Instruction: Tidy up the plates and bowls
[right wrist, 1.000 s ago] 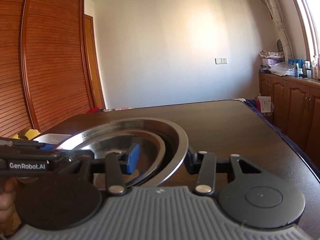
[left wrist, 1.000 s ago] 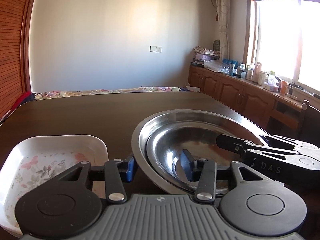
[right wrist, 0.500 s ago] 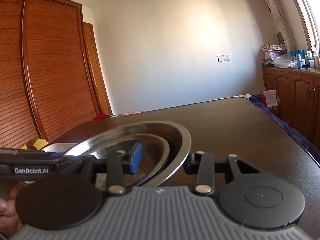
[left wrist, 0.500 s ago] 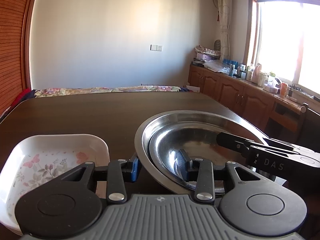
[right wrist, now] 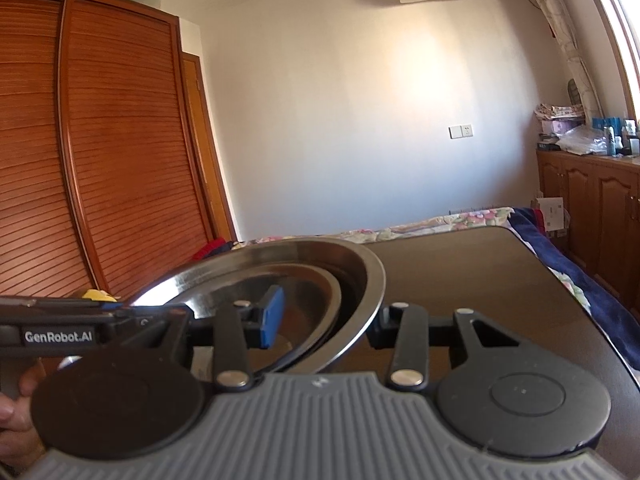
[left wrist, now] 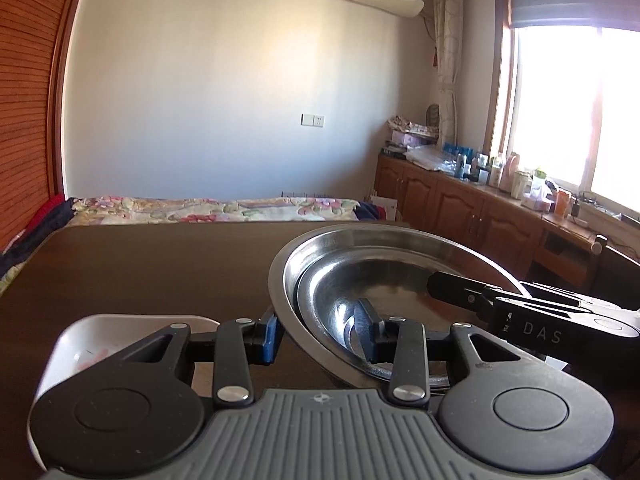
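Two nested steel bowls, a wide outer bowl (left wrist: 400,236) with a smaller bowl (left wrist: 384,288) inside it, hang tilted above the dark table. My left gripper (left wrist: 319,336) is shut on their near rim, one pad outside and one inside. My right gripper (right wrist: 326,322) is shut on the opposite rim of the outer bowl (right wrist: 360,264), its blue pad inside over the inner bowl (right wrist: 312,280). A white floral dish (left wrist: 120,332) lies on the table at the lower left, mostly hidden behind my left gripper.
The dark wooden table (left wrist: 160,264) stretches ahead to a bed with a floral cover (left wrist: 208,208). Wooden cabinets (left wrist: 460,200) with bottles line the right wall. A slatted wardrobe (right wrist: 100,160) stands left. A person's hand (right wrist: 16,400) holds the left gripper.
Both grippers have risen together with the nested steel bowls held between them. The white dish has dropped lower in the left wrist view, and more wall and ceiling show.
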The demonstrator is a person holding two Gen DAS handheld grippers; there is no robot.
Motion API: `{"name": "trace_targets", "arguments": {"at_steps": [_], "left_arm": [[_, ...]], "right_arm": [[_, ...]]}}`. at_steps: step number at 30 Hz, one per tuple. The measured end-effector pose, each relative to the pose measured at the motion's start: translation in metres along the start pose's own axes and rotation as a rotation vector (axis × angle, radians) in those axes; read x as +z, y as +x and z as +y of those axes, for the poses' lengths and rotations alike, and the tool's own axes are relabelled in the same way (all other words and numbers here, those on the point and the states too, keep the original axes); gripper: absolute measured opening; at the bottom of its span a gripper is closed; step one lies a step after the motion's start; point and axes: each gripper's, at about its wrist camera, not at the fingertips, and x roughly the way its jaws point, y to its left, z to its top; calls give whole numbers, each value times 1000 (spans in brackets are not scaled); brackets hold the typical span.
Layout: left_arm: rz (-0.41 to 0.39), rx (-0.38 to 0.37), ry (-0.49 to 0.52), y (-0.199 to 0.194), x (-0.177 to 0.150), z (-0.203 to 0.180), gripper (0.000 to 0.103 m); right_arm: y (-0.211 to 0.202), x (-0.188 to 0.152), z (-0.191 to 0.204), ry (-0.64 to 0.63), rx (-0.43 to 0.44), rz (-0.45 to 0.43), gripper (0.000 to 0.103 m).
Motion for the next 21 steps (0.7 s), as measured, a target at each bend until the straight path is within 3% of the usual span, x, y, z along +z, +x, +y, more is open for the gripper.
{"name": "trace_targets", "arguments": {"at_steps": [21], "left_arm": [[-39,85,-29,-54,1,56,40]], "right_arm": [[19,3,56,-58,115,27,43]]}}
